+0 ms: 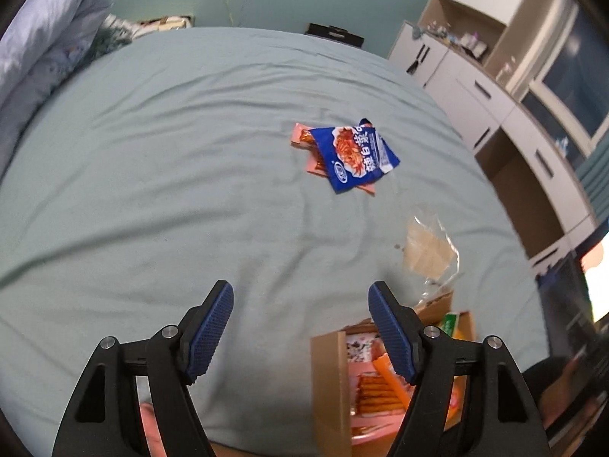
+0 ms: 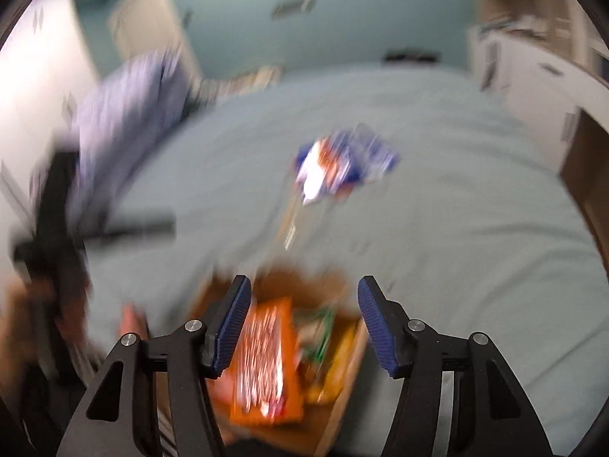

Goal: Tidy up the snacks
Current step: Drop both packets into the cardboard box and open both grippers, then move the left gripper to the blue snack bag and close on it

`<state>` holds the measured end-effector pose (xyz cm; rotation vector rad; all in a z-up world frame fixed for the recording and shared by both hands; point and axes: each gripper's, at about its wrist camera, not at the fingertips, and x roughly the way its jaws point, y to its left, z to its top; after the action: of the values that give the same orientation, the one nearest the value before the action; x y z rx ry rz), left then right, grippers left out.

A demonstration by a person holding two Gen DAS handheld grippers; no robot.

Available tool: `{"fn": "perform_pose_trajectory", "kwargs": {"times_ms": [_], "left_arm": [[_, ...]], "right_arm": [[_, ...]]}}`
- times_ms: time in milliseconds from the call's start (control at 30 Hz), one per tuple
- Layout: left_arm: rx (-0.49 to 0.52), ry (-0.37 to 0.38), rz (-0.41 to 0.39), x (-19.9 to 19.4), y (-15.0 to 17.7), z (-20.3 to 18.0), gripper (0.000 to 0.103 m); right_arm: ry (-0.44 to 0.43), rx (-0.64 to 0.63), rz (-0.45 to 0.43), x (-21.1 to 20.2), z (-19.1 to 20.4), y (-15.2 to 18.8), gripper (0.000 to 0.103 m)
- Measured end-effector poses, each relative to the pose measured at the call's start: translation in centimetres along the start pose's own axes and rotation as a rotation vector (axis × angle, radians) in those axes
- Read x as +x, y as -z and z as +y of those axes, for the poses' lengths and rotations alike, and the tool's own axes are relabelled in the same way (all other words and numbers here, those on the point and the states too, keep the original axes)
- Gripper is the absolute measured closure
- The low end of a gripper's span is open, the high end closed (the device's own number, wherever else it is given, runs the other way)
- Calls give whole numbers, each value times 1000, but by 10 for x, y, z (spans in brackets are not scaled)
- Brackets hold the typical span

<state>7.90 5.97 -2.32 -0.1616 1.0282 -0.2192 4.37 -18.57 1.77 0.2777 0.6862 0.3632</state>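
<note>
A blue snack packet (image 1: 354, 156) lies on pink packets (image 1: 300, 135) in the middle of the pale green bed sheet (image 1: 152, 190). My left gripper (image 1: 300, 287) hangs open above bare sheet, short of them, with nothing between its fingers. A cardboard box (image 1: 329, 381) holding several snacks sits at the lower right. The right wrist view is blurred. In it my right gripper (image 2: 303, 282) is open over the box (image 2: 338, 411). An orange packet (image 2: 266, 358) lies in the box beneath the fingers, close to the left finger. The blue packet (image 2: 342, 163) shows farther off.
A crumpled clear plastic bag (image 1: 426, 251) lies just beyond the box. Pillows (image 1: 49, 38) are piled at the bed's far left. White cabinets (image 1: 475, 87) line the right side. The other gripper and a hand (image 2: 57, 236) show as a dark blur at the left.
</note>
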Motion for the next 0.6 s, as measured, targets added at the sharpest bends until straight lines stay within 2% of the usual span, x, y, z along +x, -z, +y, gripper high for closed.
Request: {"fn": "perform_pose_trajectory", "kwargs": {"times_ms": [33,100,167,233,300,400,433,500,533,567,600], "left_arm": [[13,-17,3,1,0,-2,29],[26,-40,11,0,1,-3,29],[33,-45,-1,-5,1,-3,29],[56,-42,-39,-12,1,-6,28],[74,-43,-49,-12,0,-10,27],[101,-51,-30,-6,-2,-14,26],[107,-55,-20,-4,-2,-15,26],[118,-66,2,0,-2,-17,26],[124,-67,11,2,-3,-18,26],[128,-64,15,2,-4,-19,26],[135,-59,15,2,-6,-20,26]], "right_arm": [[27,43,-64,-12,-11,-4,29],[101,133,-151,-29,-36,-11,14],[136,222,-156,-34,-59,-16,13],[94,295,-108,-29,-76,-24,13],[81,314,-66,-21,-88,-36,13],[162,261,-22,-7,-102,-50,13],[192,243,21,10,-102,-55,13],[238,259,191,56,-106,-56,13],[227,300,285,78,-114,-52,13],[176,350,329,91,-120,-48,13],[128,390,332,96,-123,-48,13]]}}
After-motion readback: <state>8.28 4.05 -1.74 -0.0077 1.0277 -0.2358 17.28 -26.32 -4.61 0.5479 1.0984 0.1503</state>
